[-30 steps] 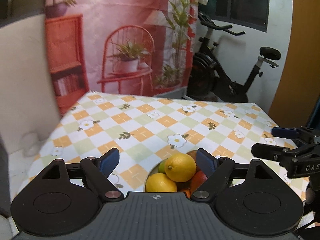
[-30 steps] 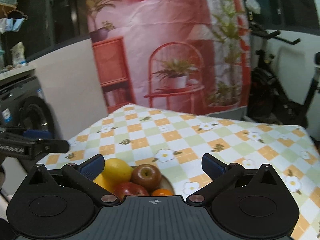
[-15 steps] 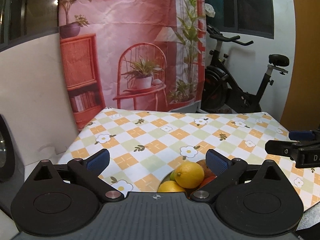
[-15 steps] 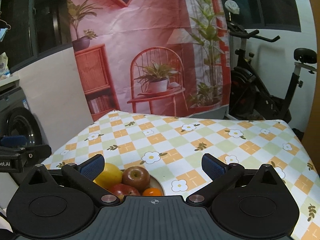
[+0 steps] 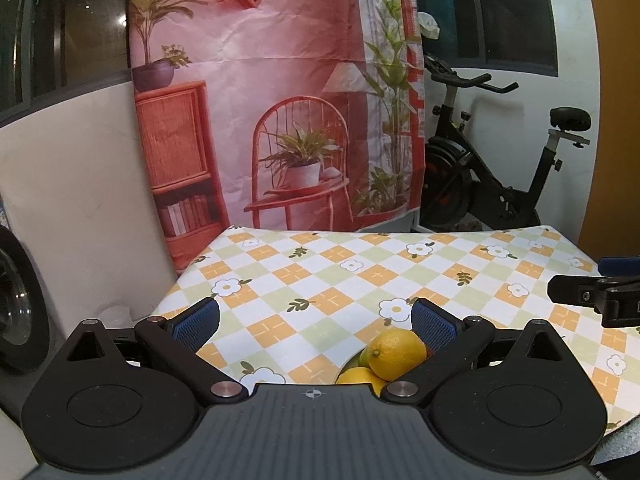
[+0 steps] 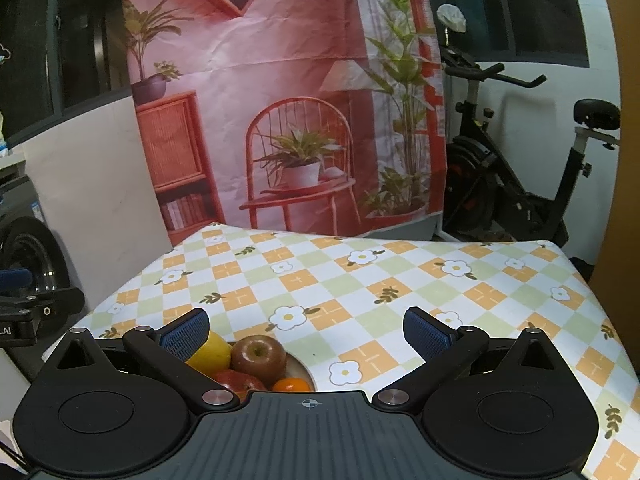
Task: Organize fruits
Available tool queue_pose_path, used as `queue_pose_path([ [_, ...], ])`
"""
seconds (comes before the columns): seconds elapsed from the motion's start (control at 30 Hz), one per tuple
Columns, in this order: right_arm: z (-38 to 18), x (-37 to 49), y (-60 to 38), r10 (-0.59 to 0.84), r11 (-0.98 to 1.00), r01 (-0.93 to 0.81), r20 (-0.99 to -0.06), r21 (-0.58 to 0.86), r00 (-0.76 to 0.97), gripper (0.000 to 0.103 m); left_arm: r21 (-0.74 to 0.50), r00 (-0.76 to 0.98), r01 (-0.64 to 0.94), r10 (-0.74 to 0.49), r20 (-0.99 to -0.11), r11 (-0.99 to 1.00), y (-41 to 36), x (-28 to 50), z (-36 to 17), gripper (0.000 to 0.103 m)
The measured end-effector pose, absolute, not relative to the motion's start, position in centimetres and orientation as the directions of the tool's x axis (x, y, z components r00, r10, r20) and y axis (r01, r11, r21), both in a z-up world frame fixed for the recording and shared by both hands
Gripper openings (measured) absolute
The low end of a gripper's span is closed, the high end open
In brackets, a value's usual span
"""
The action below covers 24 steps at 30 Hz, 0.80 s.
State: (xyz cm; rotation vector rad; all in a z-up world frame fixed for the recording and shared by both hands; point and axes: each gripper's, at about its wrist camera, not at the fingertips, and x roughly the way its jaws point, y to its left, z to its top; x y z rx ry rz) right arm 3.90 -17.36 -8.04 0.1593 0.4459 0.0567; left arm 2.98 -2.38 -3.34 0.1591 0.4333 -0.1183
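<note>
Through the left wrist camera, we hold our left gripper [image 5: 316,324] spread wide and empty above the checked tablecloth [image 5: 320,280]; a lemon [image 5: 396,354] tops the fruit piled at its near edge. Through the right wrist camera, our right gripper [image 6: 306,330] also gapes empty, over an apple [image 6: 258,356] and orange [image 6: 291,385] on a plate [image 6: 302,368]. The fruit lies gathered, fitting either sorting ahead or finished. The cloth beyond lies bare to its far edge.
</note>
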Motion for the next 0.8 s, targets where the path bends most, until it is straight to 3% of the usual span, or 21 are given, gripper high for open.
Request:
queue_pose_path([
  [0.8,-8.14,3.96,-17.27,0.086,0.988,-0.019,-0.435,0.155,0.896,0.103,0.099,0.896,0.138,-0.081,-0.437,0.985,-2.24,2.83,-3.67,0.103],
])
